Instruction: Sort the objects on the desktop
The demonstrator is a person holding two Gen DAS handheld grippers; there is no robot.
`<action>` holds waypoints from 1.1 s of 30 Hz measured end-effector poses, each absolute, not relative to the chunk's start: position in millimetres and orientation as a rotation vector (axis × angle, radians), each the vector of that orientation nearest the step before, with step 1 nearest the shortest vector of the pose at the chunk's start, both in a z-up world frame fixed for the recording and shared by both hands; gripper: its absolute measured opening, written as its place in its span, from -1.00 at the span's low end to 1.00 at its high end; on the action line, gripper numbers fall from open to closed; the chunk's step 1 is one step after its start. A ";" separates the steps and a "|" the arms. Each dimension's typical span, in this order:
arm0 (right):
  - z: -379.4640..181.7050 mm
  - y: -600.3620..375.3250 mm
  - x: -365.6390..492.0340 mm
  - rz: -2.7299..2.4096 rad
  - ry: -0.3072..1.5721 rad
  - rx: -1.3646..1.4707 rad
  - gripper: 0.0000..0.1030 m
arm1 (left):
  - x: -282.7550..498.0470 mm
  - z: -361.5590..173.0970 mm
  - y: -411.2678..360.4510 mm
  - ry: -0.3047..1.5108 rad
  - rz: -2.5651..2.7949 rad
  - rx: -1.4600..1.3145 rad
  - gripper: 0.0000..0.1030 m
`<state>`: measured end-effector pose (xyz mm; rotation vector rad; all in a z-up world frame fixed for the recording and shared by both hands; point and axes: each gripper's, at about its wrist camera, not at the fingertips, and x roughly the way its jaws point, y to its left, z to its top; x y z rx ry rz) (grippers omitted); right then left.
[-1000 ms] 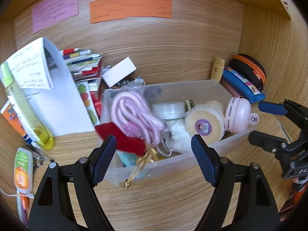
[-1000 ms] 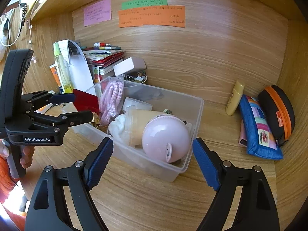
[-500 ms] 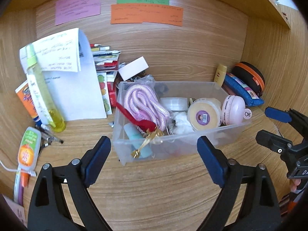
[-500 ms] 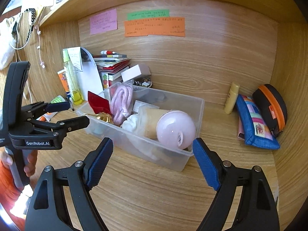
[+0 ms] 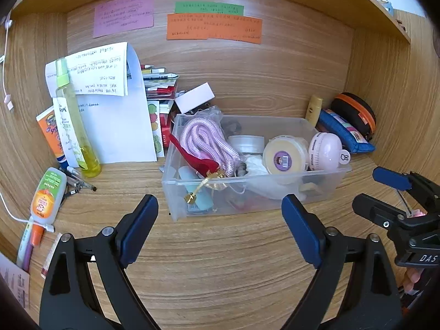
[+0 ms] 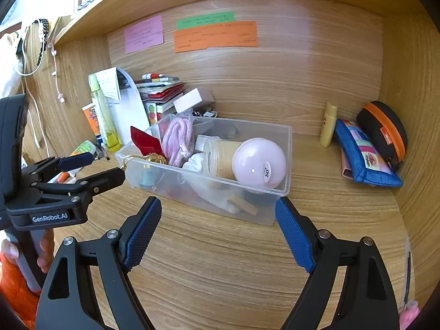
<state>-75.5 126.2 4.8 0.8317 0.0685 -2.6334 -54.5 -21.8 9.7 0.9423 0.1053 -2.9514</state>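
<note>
Clear plastic bin [image 5: 327, 192] sits mid-desk, crammed with pink rope [image 5: 206, 143] and a red pouch [image 5: 198, 162]. Both the left gripper [image 5: 220, 220] and right gripper [image 6: 217, 225] hang wide open, empty, short of it. Best to pick one loose item next, such as the yellow tube [image 6: 328, 125].

The left tongs [image 5: 220, 220] now stand back from the clear bin [image 5: 324, 189], jaws wide and empty, no longer pinching the red pouch [image 5: 198, 162], which lies draped over the bin's near-left corner. The right tongs [image 6: 217, 225] have also drawn back over the counter [image 6: 220, 269].
</note>
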 end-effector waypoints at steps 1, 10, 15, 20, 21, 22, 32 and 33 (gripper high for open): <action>4.3 126.3 -75.2 -2.639 0.067 0.835 0.61 | -53.8 9.3 -20.7 0.106 -2.951 0.941 0.79; -1.9 125.7 -74.0 -2.628 0.065 0.863 0.61 | -53.5 3.2 -19.5 0.160 -2.959 0.977 0.79; -4.4 125.4 -75.5 -2.622 0.057 0.872 0.61 | -53.7 0.5 -19.1 0.162 -2.961 0.995 0.79; -5.2 123.9 -74.9 -2.618 0.054 0.875 0.61 | -53.2 0.2 -18.3 0.156 -2.963 0.996 0.79; -5.0 123.0 -74.3 -2.620 0.055 0.875 0.61 | -53.1 0.6 -18.5 0.158 -2.963 0.994 0.79; -4.8 122.7 -73.9 -2.620 0.056 0.874 0.61 | -52.8 1.2 -18.8 0.163 -2.964 0.992 0.79; -5.3 124.3 -74.4 -2.618 0.053 0.884 0.61 | -53.0 4.1 -23.3 0.211 -2.981 1.001 0.80; -5.2 124.7 -74.4 -2.617 0.053 0.884 0.61 | -52.7 4.2 -23.0 0.212 -2.983 1.001 0.81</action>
